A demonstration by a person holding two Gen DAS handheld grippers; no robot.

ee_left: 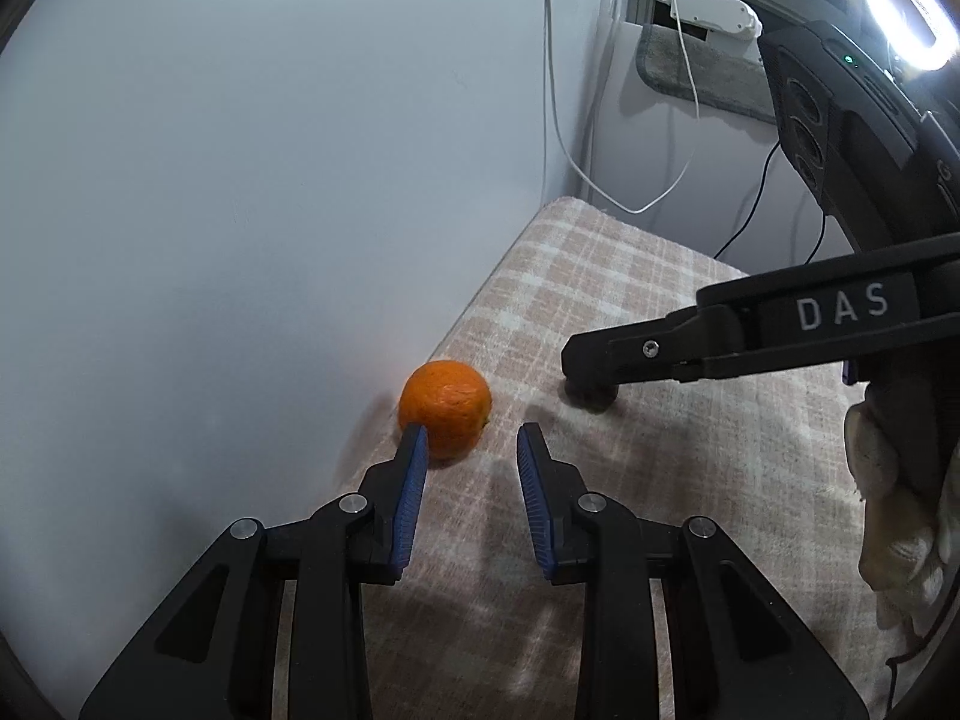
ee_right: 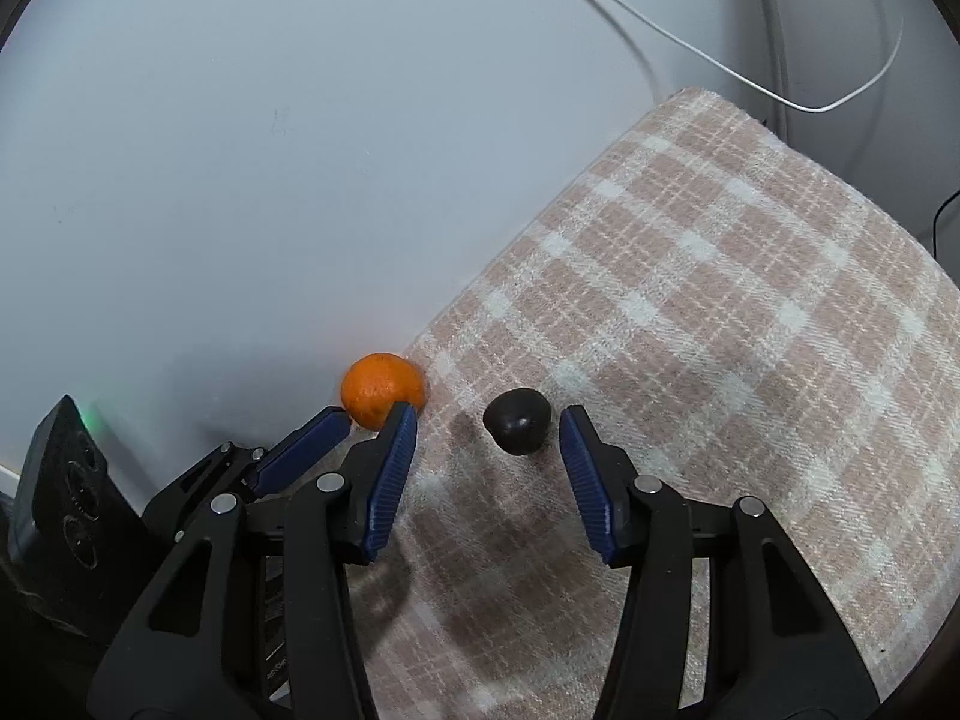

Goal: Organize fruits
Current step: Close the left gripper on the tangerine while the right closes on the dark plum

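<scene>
An orange (ee_left: 447, 414) rests on the pink plaid cloth (ee_left: 660, 480) right against the white wall. My left gripper (ee_left: 472, 450) is open and empty, its left fingertip just in front of the orange. In the right wrist view the orange (ee_right: 384, 387) sits at the left, and a small dark round fruit (ee_right: 517, 420) lies on the cloth (ee_right: 720, 300). The right gripper (ee_right: 487, 429) is open, with the dark fruit between its fingertips and neither pad touching it. Seen from the left wrist, the right gripper (ee_left: 591, 369) reaches in from the right, low over the dark fruit (ee_left: 591, 401).
The white wall (ee_left: 240, 180) borders the cloth on the left. White cables (ee_left: 600, 180) hang past the cloth's far end, near a white device (ee_left: 714, 15) and a bright ring light (ee_left: 906, 6). A gloved hand (ee_left: 888, 480) holds the right gripper.
</scene>
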